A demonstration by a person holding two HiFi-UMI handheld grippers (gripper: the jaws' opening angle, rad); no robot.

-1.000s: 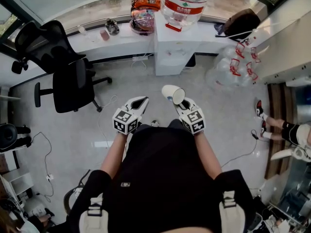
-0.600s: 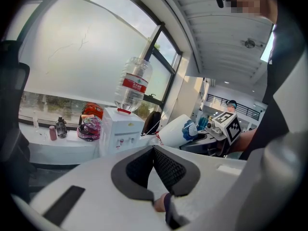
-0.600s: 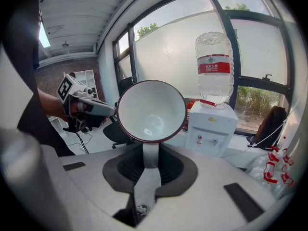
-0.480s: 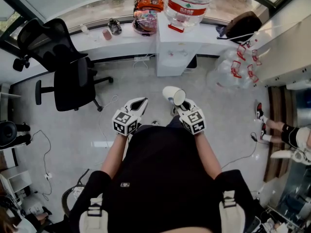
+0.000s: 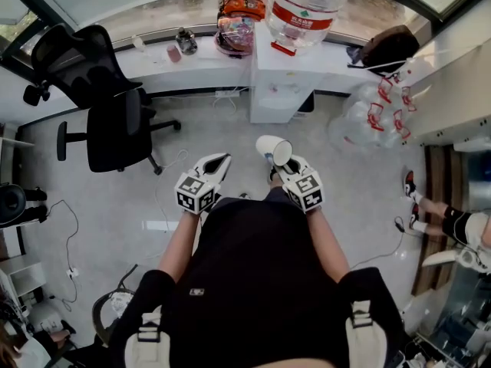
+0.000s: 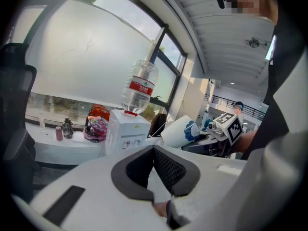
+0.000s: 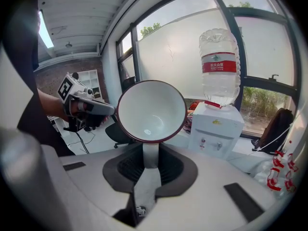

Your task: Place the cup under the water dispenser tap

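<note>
A white cup point(image 5: 274, 149) with a dark red rim and a blue print lies on its side in the air, mouth toward me. My right gripper point(image 5: 281, 163) is shut on its handle. In the right gripper view the cup point(image 7: 151, 112) fills the space above the jaws, its handle clamped between the pads of the right gripper point(image 7: 150, 150). The white water dispenser point(image 5: 280, 83), with a big bottle point(image 5: 311, 6) on top, stands at the counter ahead, well apart from the cup. Its taps point(image 7: 210, 143) face me. My left gripper point(image 5: 222, 159) hangs beside the right one, shut and empty.
A black office chair point(image 5: 107, 106) stands at the left on the grey floor. The white counter point(image 5: 199, 64) carries a flask, a small cup and a colourful bag point(image 5: 238, 29). Empty water bottles point(image 5: 376, 106) lie to the dispenser's right, and a dark backpack point(image 5: 383, 37) sits on the counter.
Both grippers and the cup keep their places. The room ahead has slid a little to the right and down in the head view.
</note>
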